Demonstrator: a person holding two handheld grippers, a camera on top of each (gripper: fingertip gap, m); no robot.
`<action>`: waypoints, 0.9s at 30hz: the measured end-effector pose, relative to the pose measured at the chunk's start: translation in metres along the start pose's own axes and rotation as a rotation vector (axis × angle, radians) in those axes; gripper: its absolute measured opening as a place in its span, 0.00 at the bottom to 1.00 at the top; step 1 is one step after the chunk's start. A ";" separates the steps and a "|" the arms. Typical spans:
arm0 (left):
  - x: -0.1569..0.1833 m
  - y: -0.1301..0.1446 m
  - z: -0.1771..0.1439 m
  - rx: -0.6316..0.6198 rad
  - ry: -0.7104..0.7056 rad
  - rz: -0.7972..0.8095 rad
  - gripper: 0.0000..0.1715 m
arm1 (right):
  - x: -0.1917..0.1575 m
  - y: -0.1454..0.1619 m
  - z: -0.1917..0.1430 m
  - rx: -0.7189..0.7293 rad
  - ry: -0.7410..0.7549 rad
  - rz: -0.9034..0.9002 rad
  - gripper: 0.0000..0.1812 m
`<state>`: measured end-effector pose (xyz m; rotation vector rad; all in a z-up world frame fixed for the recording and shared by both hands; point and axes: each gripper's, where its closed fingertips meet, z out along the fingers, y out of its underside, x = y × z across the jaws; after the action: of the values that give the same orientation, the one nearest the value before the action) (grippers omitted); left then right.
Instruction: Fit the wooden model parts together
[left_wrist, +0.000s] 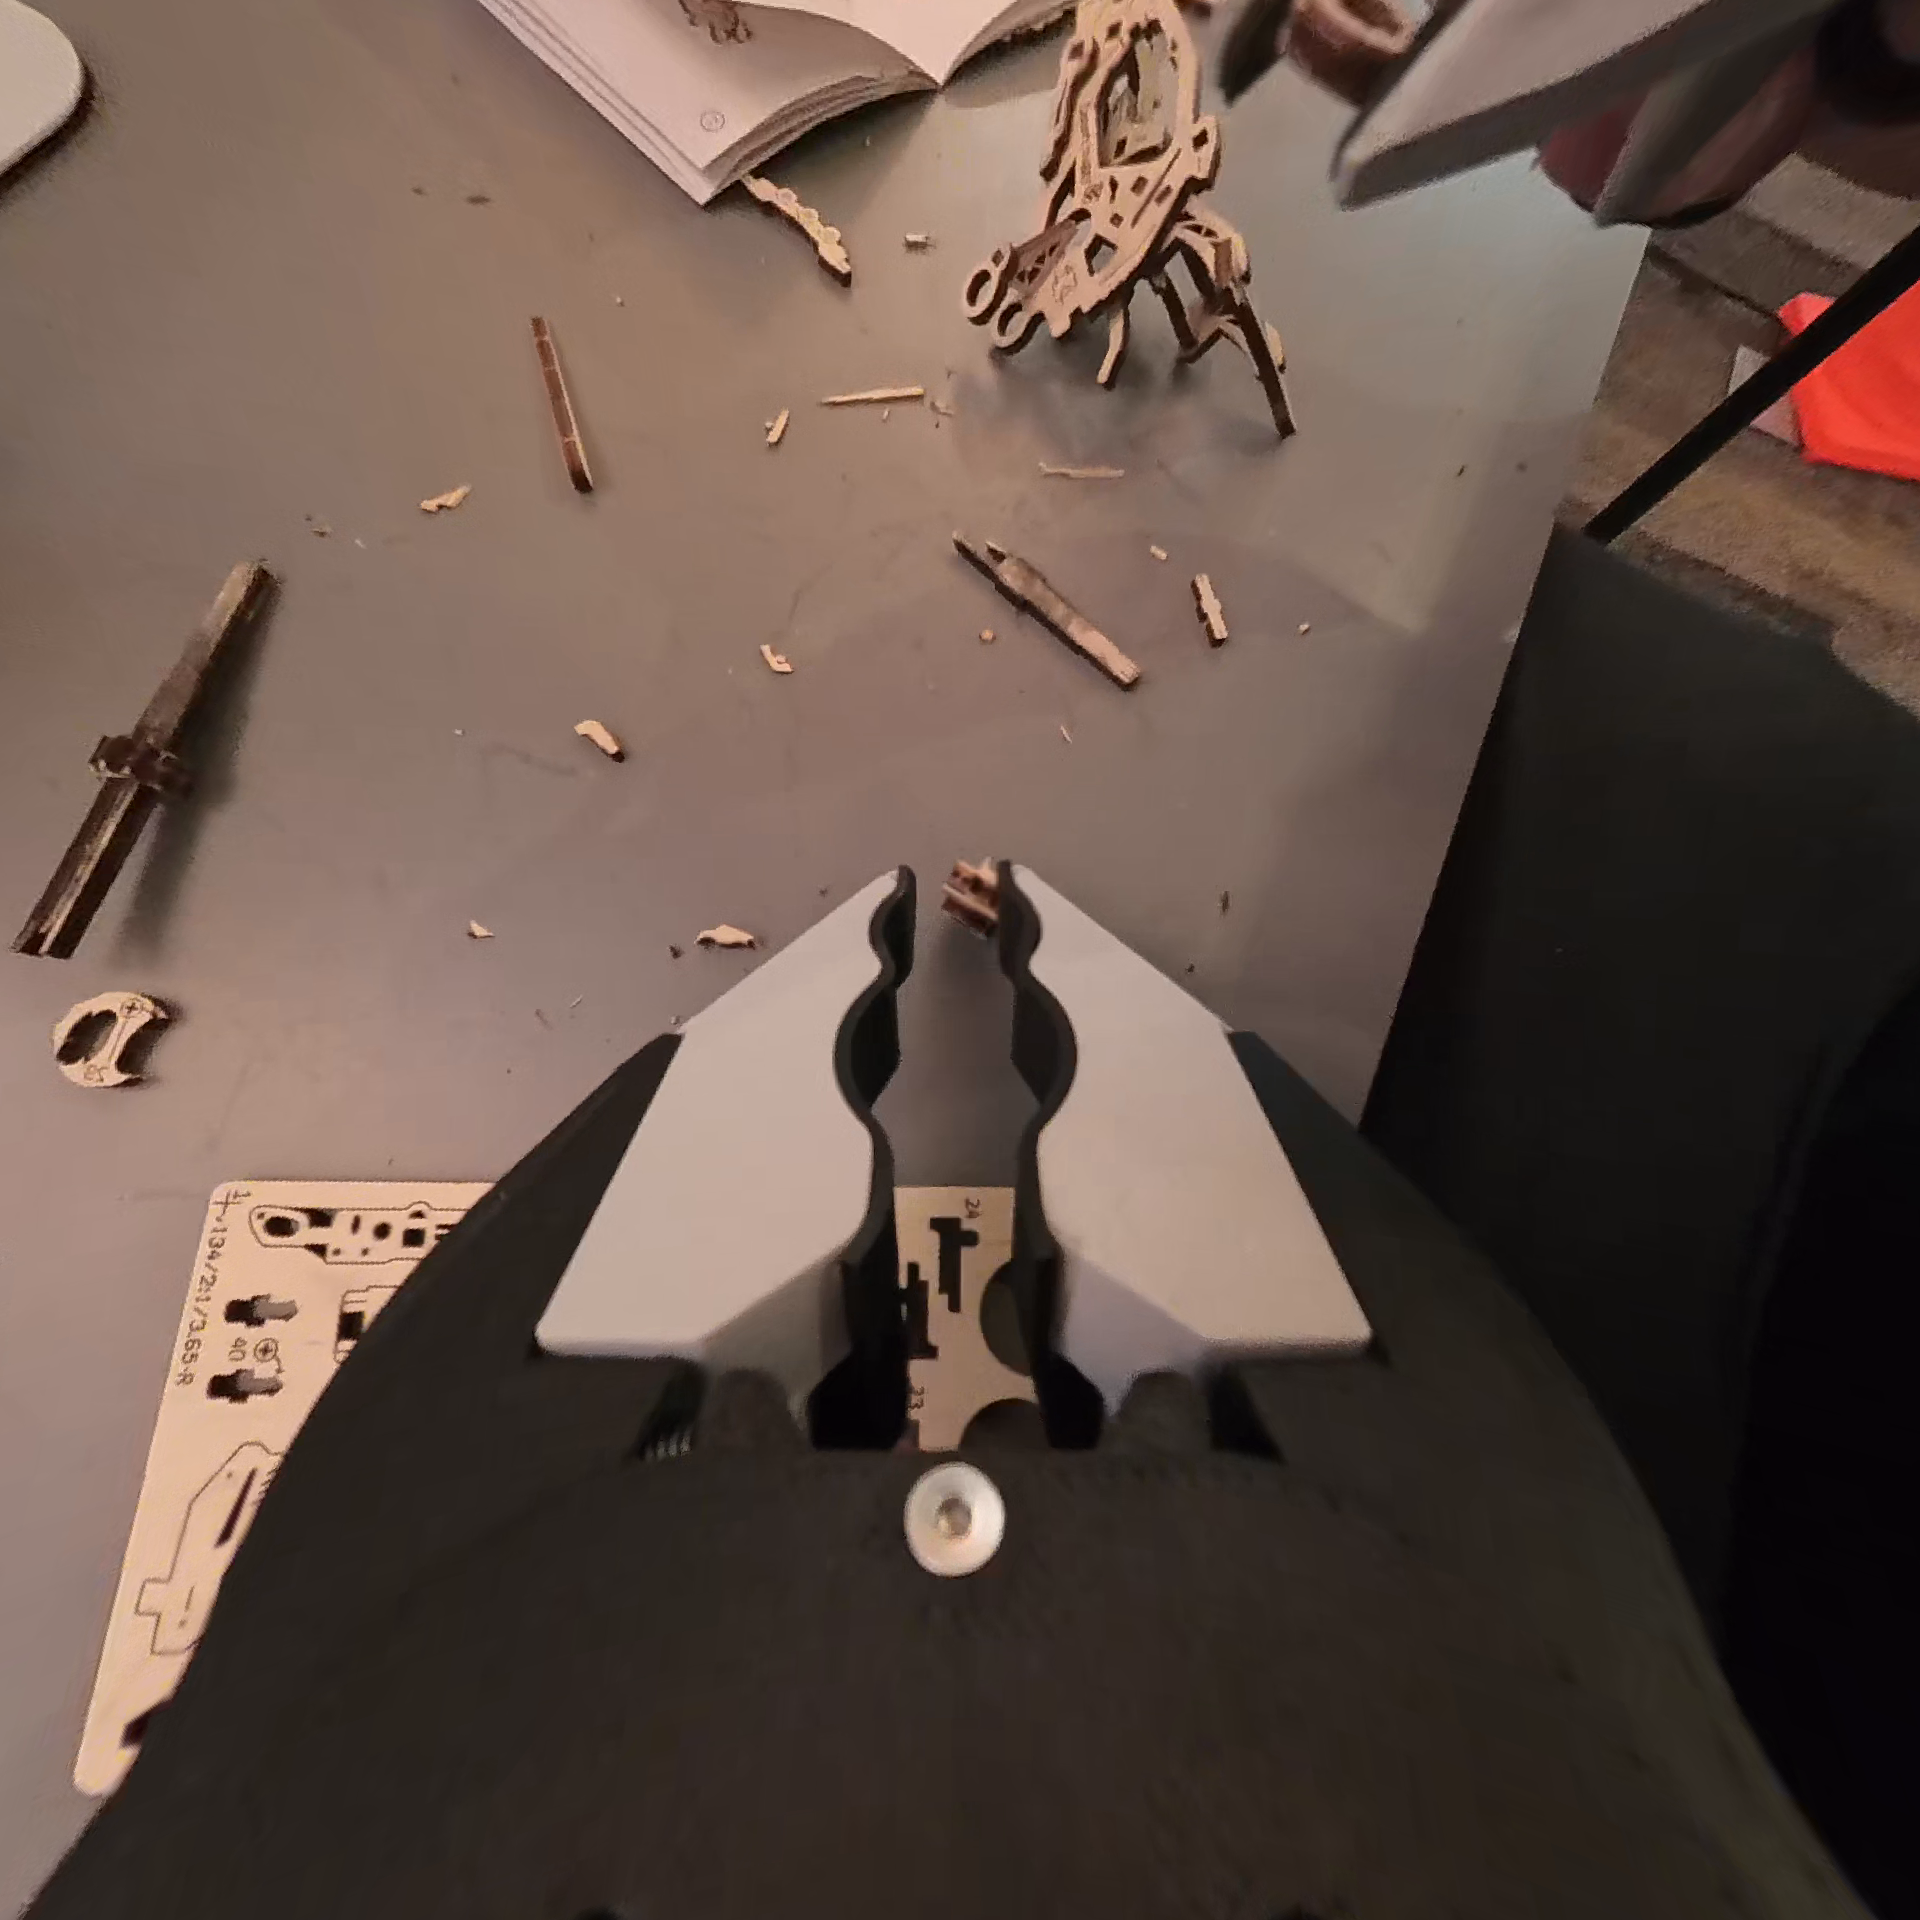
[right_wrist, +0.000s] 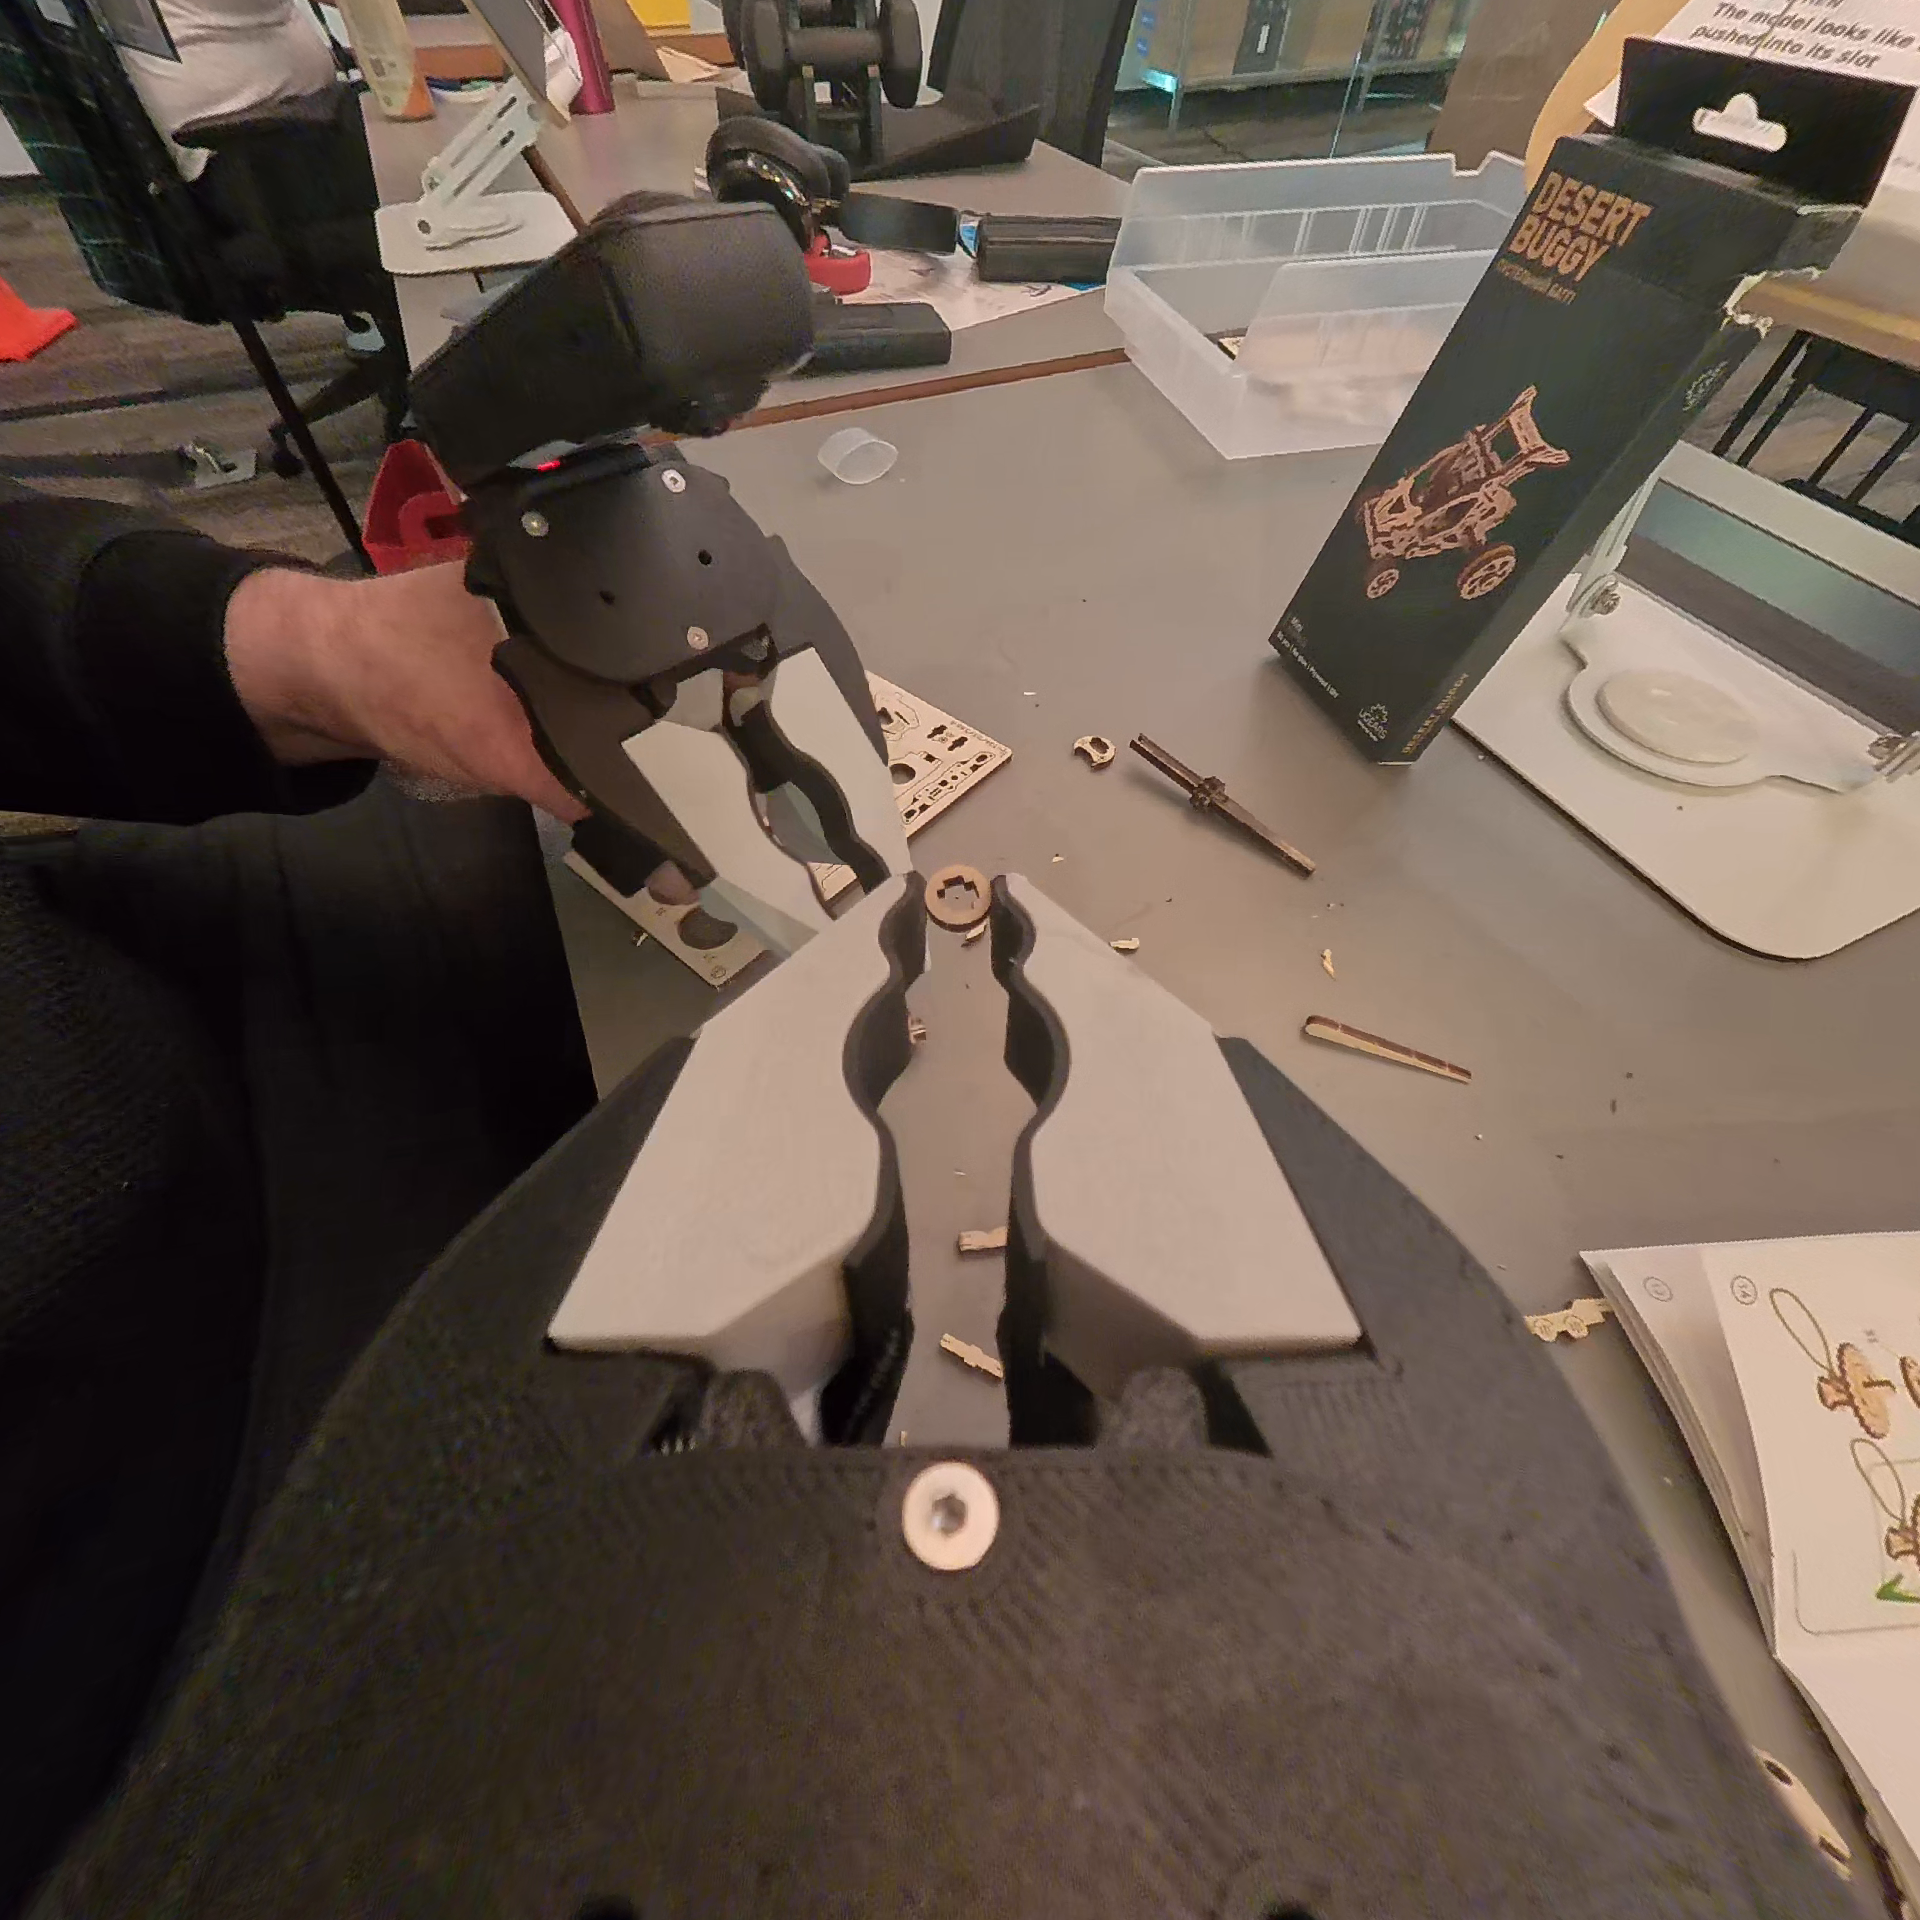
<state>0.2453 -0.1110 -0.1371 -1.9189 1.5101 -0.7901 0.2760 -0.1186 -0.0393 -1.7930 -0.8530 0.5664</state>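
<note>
Right gripper (right_wrist: 958, 902): jaws nearly closed on a small round wooden disc (right_wrist: 954, 900) with a notched hole in its middle, pinched at the very fingertips, held above the grey worktop (right_wrist: 1143, 582).

Left gripper (left_wrist: 956, 883): jaws narrowly parted. A small dark wooden piece (left_wrist: 968, 896) sits against the inner face of the right-hand finger at the tip; a gap shows on its other side, so I cannot tell whether it is truly clamped. In the right wrist view the same gripper (right_wrist: 883, 862) hangs at the left, a hand (right_wrist: 384, 686) around its handle, tips pointing down just beside the disc.

Under the left gripper: a flat laser-cut sheet (left_wrist: 218, 1455) with empty cut-outs, lying on the worktop.

Far side, left wrist view: a partly built wooden model (left_wrist: 1122, 197) stands on thin legs, near an open booklet (left_wrist: 769, 73).

Loose on the worktop: a dark wooden axle (left_wrist: 145, 758) with a small collar at the left, a pale oval piece (left_wrist: 104, 1039) near it, sticks and splinters scattered between.

Right wrist view, far right: a tall dark box (right_wrist: 1558, 416) stands upright; a clear plastic bin (right_wrist: 1288, 270) behind it.
</note>
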 end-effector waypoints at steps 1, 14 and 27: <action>-0.001 0.000 0.000 0.007 0.012 -0.012 0.06 | 0.000 0.000 0.000 0.001 0.001 0.000 0.05; -0.019 0.026 0.000 -0.110 -0.042 -0.060 0.00 | -0.001 0.003 0.001 -0.010 -0.012 0.005 0.05; 0.006 -0.027 -0.035 0.277 0.243 -0.257 0.06 | -0.023 0.027 0.034 -0.124 -0.062 -0.068 0.05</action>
<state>0.2380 -0.1138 -0.0930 -1.8776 1.2192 -1.3154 0.2449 -0.1222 -0.0766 -1.8580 -1.0071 0.5373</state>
